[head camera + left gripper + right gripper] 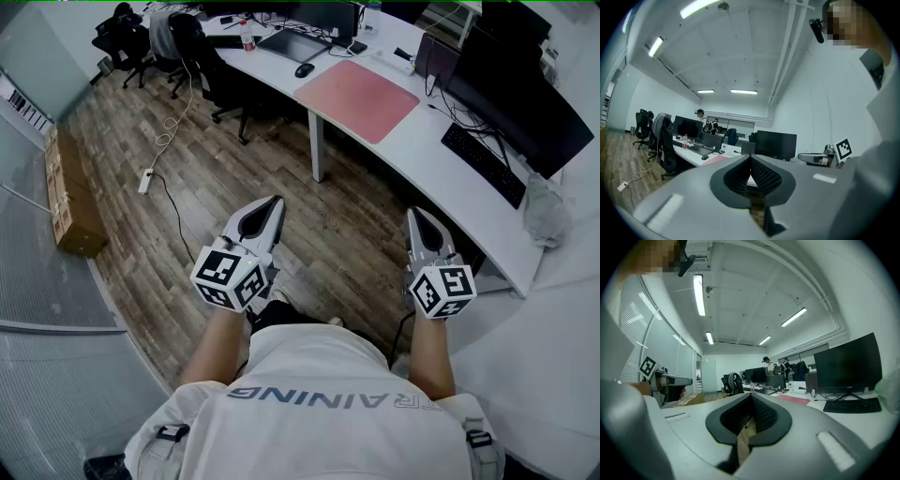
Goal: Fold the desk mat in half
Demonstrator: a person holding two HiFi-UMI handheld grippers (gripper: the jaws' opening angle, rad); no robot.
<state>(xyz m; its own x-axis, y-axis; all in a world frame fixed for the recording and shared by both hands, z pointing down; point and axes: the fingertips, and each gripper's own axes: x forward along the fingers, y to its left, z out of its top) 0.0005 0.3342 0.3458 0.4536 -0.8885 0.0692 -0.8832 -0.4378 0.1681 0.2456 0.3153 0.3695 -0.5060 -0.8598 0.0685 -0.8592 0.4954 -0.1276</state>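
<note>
The pink desk mat (357, 99) lies flat and unfolded on the white desk (412, 150), far ahead of both grippers. It shows as a thin pink strip in the left gripper view (715, 159) and the right gripper view (793, 400). My left gripper (272, 202) is held over the wooden floor, shut, with nothing between its pads. My right gripper (413, 214) hovers just short of the desk's near edge, also shut and empty. In both gripper views the dark ribbed pads meet at the tips, left gripper (750, 158) and right gripper (751, 395).
A black keyboard (483, 164) and monitors (525, 103) sit right of the mat, a mouse (304, 70) to its left. Office chairs (220, 70) stand by the desk. A cardboard box (70, 202) and a power strip (146, 180) with its cable lie on the floor at left.
</note>
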